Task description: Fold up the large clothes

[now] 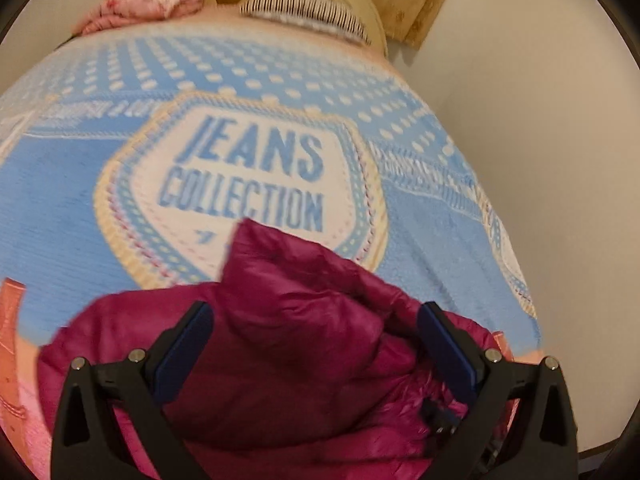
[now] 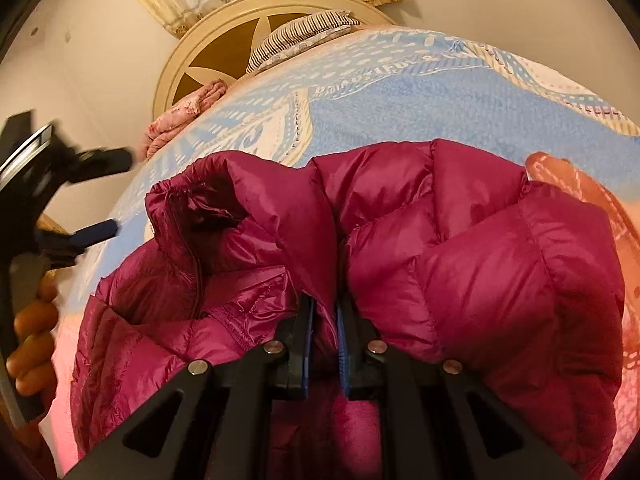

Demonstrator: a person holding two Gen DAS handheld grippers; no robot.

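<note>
my right gripper [image 2: 323, 312] pinched tight on a fold of shiny quilted magenta puffer jacket [image 2: 460, 264], puffy heap low centre on fuzzy blue blanket [image 2: 420, 116], left gripper [image 1: 316, 320] wide open, empty

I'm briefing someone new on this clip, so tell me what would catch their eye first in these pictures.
First, the shiny magenta puffer jacket heaped at the near edge of the bed, with the right tongs pinched shut on a fold of it. Next, the blue blanket beneath, with its big JEANS COLLECTION badge just beyond the jacket. The left tongs hang wide open above the jacket, gripping nothing.
</note>
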